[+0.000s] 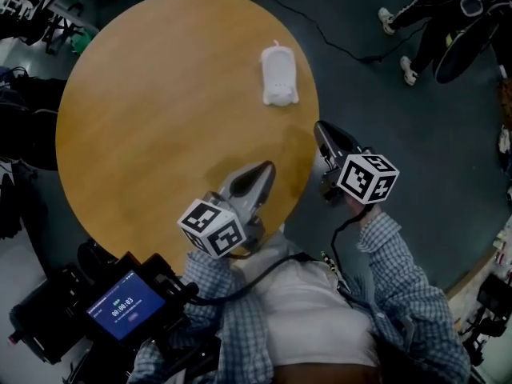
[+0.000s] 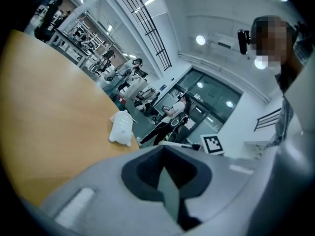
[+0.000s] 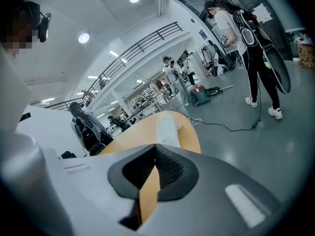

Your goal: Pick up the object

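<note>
A white plush toy (image 1: 279, 76) lies on the round wooden table (image 1: 144, 118), toward its far right side. Both grippers hover near the table's front right edge, well short of the toy. My left gripper (image 1: 268, 166) is shut and empty, pointing up toward the toy. My right gripper (image 1: 320, 126) hangs just off the table's rim, shut with nothing in it. In the left gripper view the toy (image 2: 120, 128) lies ahead and to the left of the closed left gripper (image 2: 163, 147). In the right gripper view the toy (image 3: 167, 128) sits just beyond the closed right gripper (image 3: 155, 145).
A person (image 1: 428, 18) stands on the grey floor at the upper right, with a black cable (image 1: 328, 34) running past the table. A device with a lit screen (image 1: 124, 306) hangs at my lower left. Dark chairs and gear (image 1: 20, 126) crowd the left side.
</note>
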`<act>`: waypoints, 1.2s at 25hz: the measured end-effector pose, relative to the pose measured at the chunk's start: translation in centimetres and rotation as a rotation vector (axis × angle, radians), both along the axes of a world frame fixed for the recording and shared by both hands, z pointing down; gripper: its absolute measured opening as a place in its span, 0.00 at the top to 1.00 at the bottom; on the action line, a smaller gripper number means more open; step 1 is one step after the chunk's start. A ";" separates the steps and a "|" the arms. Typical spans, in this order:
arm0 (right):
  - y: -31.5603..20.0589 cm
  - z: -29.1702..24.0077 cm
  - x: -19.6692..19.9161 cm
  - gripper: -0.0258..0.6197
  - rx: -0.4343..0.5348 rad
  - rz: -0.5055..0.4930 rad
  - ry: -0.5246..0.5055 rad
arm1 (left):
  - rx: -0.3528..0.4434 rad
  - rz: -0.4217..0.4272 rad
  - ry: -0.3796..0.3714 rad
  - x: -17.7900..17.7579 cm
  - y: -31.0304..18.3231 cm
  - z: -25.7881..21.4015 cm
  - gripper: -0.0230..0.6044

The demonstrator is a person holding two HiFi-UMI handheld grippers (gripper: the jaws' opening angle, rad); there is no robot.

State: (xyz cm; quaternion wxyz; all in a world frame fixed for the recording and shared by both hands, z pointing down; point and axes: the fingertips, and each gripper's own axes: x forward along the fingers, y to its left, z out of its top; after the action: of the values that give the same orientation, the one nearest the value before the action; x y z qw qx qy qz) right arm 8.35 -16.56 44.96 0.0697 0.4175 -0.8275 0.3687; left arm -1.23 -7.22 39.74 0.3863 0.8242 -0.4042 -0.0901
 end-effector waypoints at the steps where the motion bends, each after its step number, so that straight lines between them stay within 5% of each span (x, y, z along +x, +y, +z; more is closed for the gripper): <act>1: -0.5 0.3 -0.2 0.95 -0.001 -0.010 0.017 | 0.004 0.003 -0.004 0.0 -0.1 0.0 0.96; 16: -2.1 3.1 -0.5 0.80 -0.041 -0.094 0.139 | -0.059 0.073 0.041 1.6 3.5 0.9 0.96; 23: -4.5 4.5 -1.9 0.69 -0.070 -0.146 0.140 | -0.074 0.048 0.052 1.0 3.5 1.1 0.96; 30: -5.5 5.5 -2.9 0.72 -0.096 -0.188 0.182 | -0.082 -0.009 0.065 -0.3 3.4 1.6 0.96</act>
State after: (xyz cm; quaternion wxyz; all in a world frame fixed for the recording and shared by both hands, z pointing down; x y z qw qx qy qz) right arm 5.44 -22.10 50.48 0.1987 0.3662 -0.8346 0.3604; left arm -1.48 -3.79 41.31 0.4321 0.8025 -0.3986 -0.1022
